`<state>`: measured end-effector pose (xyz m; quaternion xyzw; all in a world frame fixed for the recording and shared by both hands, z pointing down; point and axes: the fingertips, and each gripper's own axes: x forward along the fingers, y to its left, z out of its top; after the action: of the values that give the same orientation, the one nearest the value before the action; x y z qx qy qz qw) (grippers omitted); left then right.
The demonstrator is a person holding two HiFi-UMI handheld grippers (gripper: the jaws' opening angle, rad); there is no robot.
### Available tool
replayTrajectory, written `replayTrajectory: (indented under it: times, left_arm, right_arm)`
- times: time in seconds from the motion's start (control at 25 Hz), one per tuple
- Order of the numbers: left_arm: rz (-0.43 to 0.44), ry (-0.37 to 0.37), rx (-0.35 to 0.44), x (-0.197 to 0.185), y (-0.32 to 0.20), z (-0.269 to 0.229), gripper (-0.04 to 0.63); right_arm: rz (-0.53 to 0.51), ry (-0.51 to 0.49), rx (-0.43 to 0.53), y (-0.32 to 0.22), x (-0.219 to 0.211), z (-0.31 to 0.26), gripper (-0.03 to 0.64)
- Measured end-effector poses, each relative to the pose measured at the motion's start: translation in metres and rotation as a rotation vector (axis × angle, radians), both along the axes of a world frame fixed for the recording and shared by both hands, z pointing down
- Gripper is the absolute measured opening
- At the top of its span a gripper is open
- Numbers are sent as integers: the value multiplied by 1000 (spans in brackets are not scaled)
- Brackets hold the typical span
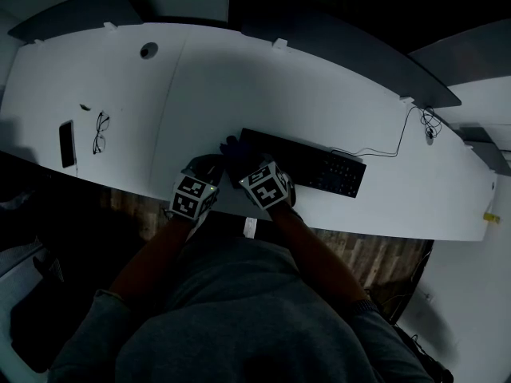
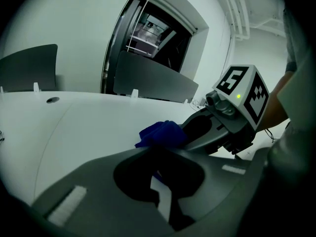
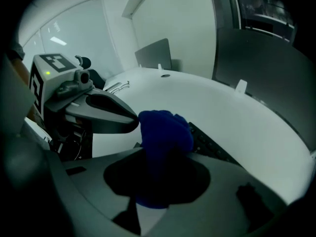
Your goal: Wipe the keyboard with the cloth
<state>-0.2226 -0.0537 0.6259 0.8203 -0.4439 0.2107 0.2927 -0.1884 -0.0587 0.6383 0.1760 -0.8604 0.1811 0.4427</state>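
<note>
Blue cloth (image 3: 165, 132), bunched into a wad, is gripped in the right gripper (image 3: 160, 177); its jaws are clenched on the lower folds and the wad stands up above them. It sits at the left end of the black keyboard (image 1: 319, 166), right at the first keys.

Left gripper (image 2: 158, 177): jaws look drawn together, tip pressed against the cloth's edge. Whether it has nipped a corner I can't settle. Both grippers are crowded close at the desk's near edge.

White desk (image 1: 239, 78), long and curved. The keyboard lies slantwise near the front, its cable (image 1: 383, 152) trailing off to the right.

Risks, as I judge them:
- The keyboard is unanchored, so a firm sideways stroke could shove it along the desk or skew it against its cable.
- The wad is tall and loosely bunched; it could roll over or pull out of the jaws when dragged across the key edges.
- The grippers are nearly touching, so a stroke toward the left one could knock them together.
- Hard jaw tips could strike the keys if the cloth rides up.

Containers: none in sight. The only loose items are a phone (image 1: 67, 144) and glasses (image 1: 100, 132), well off to the left.
</note>
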Motion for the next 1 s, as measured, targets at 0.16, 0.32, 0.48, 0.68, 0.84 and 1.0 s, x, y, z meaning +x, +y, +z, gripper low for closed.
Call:
replayTrajectory:
  times: [0.16, 0.32, 0.48, 0.68, 0.84, 1.0]
  left_arm:
    - [23, 3, 4, 8, -1, -2, 8]
    - [37, 6, 10, 18, -4, -5, 8]
    - [37, -5, 4, 29, -5, -5, 8]
    - [44, -5, -10, 45, -5, -6, 8]
    - [62, -6, -9, 63, -7, -7, 8]
    - [101, -9, -9, 85, -9, -7, 8]
  right_arm:
    - [50, -6, 2, -4, 10, -2, 124]
    - [66, -11, 6, -4, 21, -4, 124]
    - [88, -15, -11, -4, 37, -3, 124]
    - [124, -26, -34, -5, 60, -4, 124]
    - [146, -30, -40, -6, 80, -4, 124]
    - [172, -28, -40, -7, 101, -3, 124]
